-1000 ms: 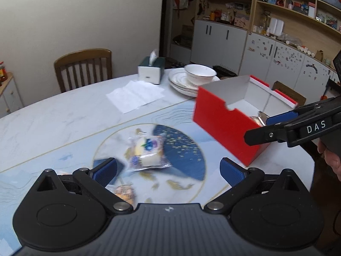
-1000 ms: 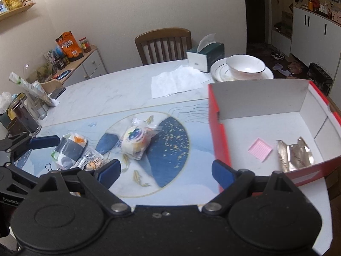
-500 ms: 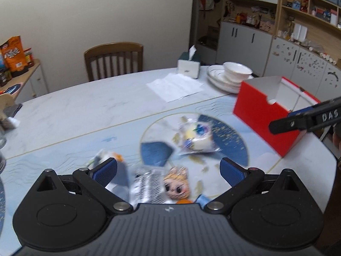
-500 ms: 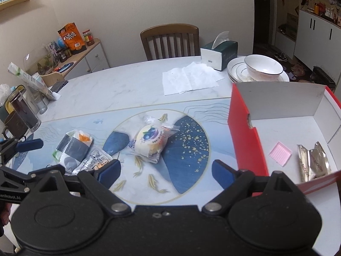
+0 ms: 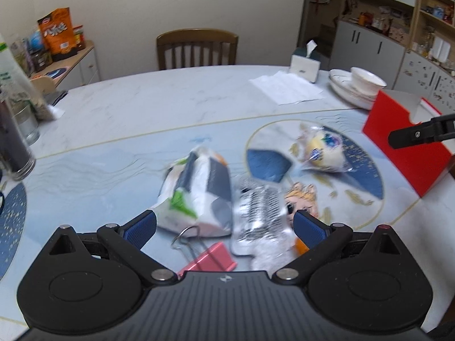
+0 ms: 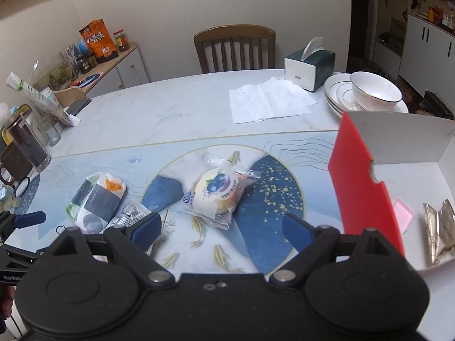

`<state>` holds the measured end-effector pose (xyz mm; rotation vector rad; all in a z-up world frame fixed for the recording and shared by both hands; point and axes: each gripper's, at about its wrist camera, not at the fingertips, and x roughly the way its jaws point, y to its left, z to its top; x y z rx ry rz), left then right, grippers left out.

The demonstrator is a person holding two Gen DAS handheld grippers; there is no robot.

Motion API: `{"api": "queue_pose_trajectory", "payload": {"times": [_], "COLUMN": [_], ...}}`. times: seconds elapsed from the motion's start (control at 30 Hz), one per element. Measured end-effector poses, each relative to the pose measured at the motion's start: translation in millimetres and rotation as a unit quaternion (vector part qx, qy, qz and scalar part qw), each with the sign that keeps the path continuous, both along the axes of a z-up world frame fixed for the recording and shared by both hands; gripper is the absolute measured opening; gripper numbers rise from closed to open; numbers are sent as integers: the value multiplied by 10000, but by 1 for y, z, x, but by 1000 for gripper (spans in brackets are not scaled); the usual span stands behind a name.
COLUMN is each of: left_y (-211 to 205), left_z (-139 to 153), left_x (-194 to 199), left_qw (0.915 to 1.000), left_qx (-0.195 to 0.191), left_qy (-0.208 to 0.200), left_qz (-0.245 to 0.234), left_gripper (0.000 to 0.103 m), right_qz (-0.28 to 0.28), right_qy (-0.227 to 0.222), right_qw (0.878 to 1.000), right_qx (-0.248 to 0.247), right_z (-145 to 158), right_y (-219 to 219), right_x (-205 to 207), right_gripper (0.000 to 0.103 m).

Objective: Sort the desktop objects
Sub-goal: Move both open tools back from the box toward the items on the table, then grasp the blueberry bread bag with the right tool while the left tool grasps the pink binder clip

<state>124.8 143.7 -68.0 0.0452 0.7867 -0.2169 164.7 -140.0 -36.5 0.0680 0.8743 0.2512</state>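
Hovering over the table point(image 6: 148, 113), both grippers angle down at the clutter, jaws spread wide, nothing between the pads. Left gripper point(image 5: 224, 226) sits above a cluster at the near left of the round mat pattern: tissue pack point(image 5: 199, 190) with grey and green print, foil packet point(image 5: 260, 213) touching its right edge, cartoon-face sticker point(image 5: 303, 196) just right of the foil, pink binder clip point(image 5: 207, 258) nearest the camera, partly under the gripper body. All blurred in the left view.

Right gripper point(image 6: 221, 227) is over the mat's centre. Wrapped bun point(image 6: 217, 194) with blueberry print lies just beyond its fingertips, between them in line but not touched. In the right view the tissue pack point(image 6: 95, 201) and foil packet point(image 6: 129, 216) are left of the bun, near but apart from it. One blue pad of the left gripper point(image 6: 30, 218) shows at the far left edge.

Red box point(image 6: 358, 190) stands open at the right of the table, white inside. In it: a pink pad point(image 6: 403, 216) by the red wall and a crumpled gold wrapper point(image 6: 439, 233) right of that, apart. Right gripper's arm tip crosses in front of the box point(image 5: 403, 147) in the left view.

Far side: paper sheets point(image 6: 270, 102), tissue box point(image 6: 310, 66), bowl point(image 6: 375, 91) on stacked plates point(image 6: 332, 96), chair point(image 6: 234, 48) behind the table. Far left: dark glass jar point(image 6: 25, 145).
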Motion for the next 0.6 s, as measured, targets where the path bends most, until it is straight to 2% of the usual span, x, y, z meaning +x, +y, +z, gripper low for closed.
{"api": "queue_pose_trajectory", "payload": {"times": [0.33, 0.53, 0.6], "left_y": [15, 22, 23], "left_z": [-28, -38, -40], "left_x": [2, 3, 3], "left_qw": [9990, 9985, 9984], "left_qx": [262, 139, 100], "left_qy": [192, 329, 382], "left_qz": [313, 425, 417], "left_gripper": [102, 100, 94], "right_qz": [105, 159, 140], "right_qy": [27, 62, 77], "right_qw": [9999, 9997, 9996], "right_qx": [-100, -201, -212], "right_z": [-15, -24, -27], "right_y": [19, 28, 30], "right_x": [24, 36, 40], "right_gripper": [91, 90, 90]}}
